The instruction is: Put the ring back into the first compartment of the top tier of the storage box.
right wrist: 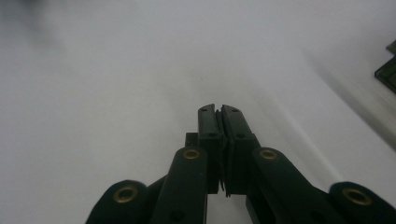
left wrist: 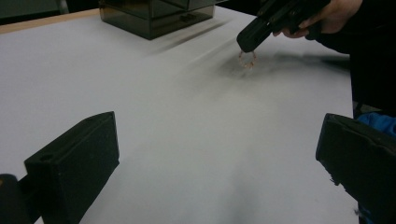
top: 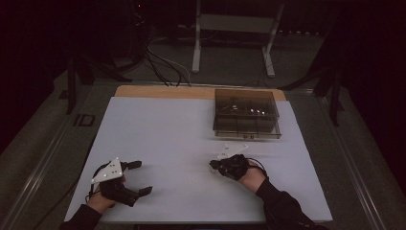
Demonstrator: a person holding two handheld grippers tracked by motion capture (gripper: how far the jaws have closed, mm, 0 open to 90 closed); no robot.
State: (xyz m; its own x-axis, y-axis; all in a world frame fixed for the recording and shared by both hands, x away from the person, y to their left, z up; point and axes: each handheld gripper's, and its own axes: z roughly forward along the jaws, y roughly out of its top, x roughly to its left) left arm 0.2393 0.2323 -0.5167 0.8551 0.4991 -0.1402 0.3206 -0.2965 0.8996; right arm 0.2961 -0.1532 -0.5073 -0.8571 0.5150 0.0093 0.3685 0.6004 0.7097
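On the white table, left hand-held gripper gapes; right hand-held gripper pinches a ring (small).

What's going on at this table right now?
A person sits at a white table with a gripper in each hand. The left gripper rests near the front edge, jaws wide apart and holding nothing. The right gripper has its jaws closed; in the left gripper view a small ring-like thing hangs at its tip. A dark see-through box sits farther back.
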